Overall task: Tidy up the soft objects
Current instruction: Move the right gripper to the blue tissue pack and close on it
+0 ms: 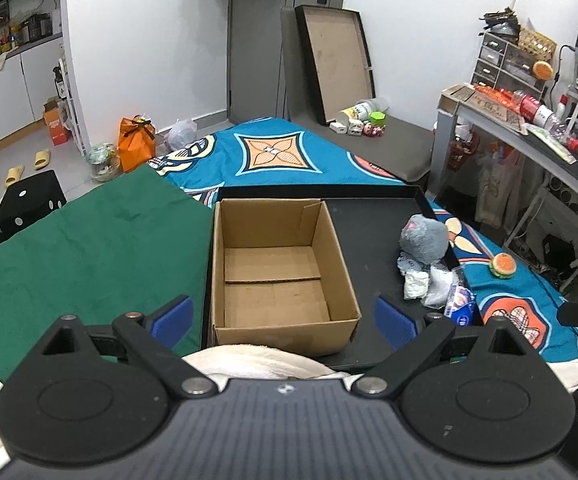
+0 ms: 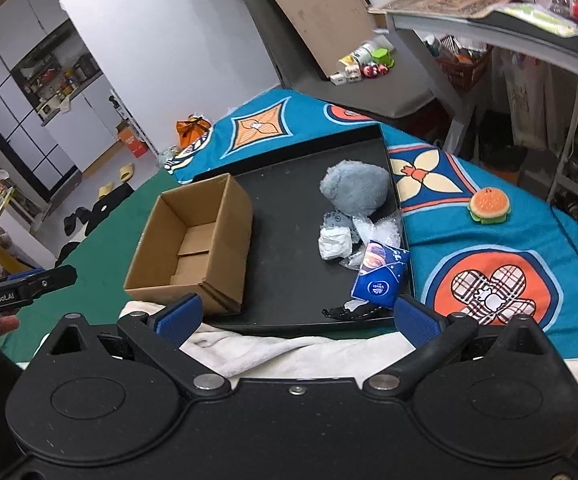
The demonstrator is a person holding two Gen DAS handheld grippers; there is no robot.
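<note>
An open, empty cardboard box [image 1: 277,268] [image 2: 193,240] stands in the left part of a shallow black tray [image 1: 373,240] [image 2: 289,248]. In the tray's right part lie a grey plush toy [image 1: 425,238] [image 2: 355,190], crumpled white wrappers [image 1: 417,284] [image 2: 335,242] and a blue packet [image 1: 461,309] [image 2: 381,278]. A burger-shaped plush [image 1: 503,265] [image 2: 489,205] rests on the patterned blue blanket [image 1: 273,152] [image 2: 489,256], right of the tray. My left gripper [image 1: 284,318] hangs open just before the box's near wall. My right gripper [image 2: 297,318] is open too, at the tray's near edge.
A green cloth [image 1: 89,240] [image 2: 89,300] covers the surface left of the tray. A white towel [image 1: 257,360] [image 2: 289,350] lies under both grippers. A desk [image 1: 529,132] [image 2: 489,36] with clutter stands to the right. Bags, slippers and a black dice-patterned cube [image 1: 29,200] are on the floor at left.
</note>
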